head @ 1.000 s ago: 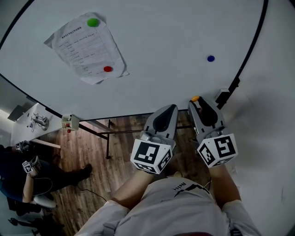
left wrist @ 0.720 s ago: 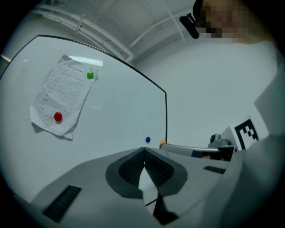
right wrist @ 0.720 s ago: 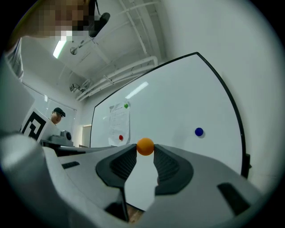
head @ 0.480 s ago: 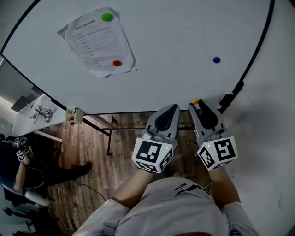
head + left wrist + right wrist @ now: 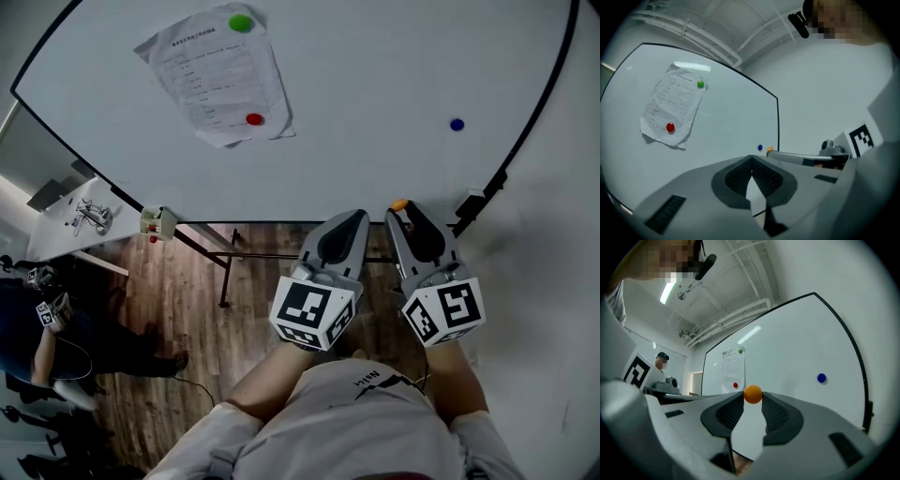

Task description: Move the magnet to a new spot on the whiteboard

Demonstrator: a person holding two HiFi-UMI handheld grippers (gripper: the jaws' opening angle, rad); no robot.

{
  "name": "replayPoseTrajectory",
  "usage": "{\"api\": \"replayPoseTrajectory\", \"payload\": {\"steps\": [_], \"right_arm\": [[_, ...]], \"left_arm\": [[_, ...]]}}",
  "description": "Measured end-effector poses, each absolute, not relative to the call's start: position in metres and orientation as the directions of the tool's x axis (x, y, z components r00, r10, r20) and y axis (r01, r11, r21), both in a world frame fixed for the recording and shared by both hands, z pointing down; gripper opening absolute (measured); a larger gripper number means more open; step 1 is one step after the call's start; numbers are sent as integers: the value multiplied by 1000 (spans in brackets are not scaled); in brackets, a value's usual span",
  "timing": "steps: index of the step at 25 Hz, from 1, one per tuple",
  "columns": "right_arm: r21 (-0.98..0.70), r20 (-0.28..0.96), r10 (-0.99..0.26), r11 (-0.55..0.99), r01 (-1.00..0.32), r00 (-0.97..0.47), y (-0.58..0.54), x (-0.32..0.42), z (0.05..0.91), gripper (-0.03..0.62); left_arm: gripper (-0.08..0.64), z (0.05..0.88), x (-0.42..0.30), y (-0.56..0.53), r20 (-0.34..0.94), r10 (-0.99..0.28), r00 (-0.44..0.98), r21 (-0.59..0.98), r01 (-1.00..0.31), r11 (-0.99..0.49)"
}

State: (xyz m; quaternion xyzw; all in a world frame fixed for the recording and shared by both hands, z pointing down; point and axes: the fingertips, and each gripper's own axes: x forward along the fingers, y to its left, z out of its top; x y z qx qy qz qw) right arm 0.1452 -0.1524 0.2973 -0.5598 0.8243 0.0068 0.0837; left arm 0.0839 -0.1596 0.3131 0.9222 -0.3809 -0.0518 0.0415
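Observation:
My right gripper is shut on a small orange magnet, pinched at its fingertips; the orange magnet also shows in the head view, just below the whiteboard's lower edge. The whiteboard carries a blue magnet at the right, and a paper sheet pinned by a green magnet and a red magnet. My left gripper is shut with nothing in it, beside the right one. In the left gripper view its jaws meet at the tips.
The whiteboard has a black frame and stands on a dark stand over a wooden floor. A white table and a seated person are at the left. A white wall lies to the right.
The head view has shifted, so the board and its paper sit further right and higher in the frame. Both grippers keep their places and the right one still holds the orange magnet.

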Motion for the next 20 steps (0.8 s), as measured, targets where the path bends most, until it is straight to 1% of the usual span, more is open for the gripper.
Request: {"api": "replayPoseTrajectory", "payload": {"steps": [12,20], "right_arm": [[-74,-142,-894,438,-896,-425,-152,120,295,120],[-59,-151,-873,475,-878,-463,-170,92,287,120]], "left_arm": [[11,309,56,-158,-74,-761,644,104,-754,-648],[11,303,23,-173,-89,-796,598,90,-791,-605]]}}
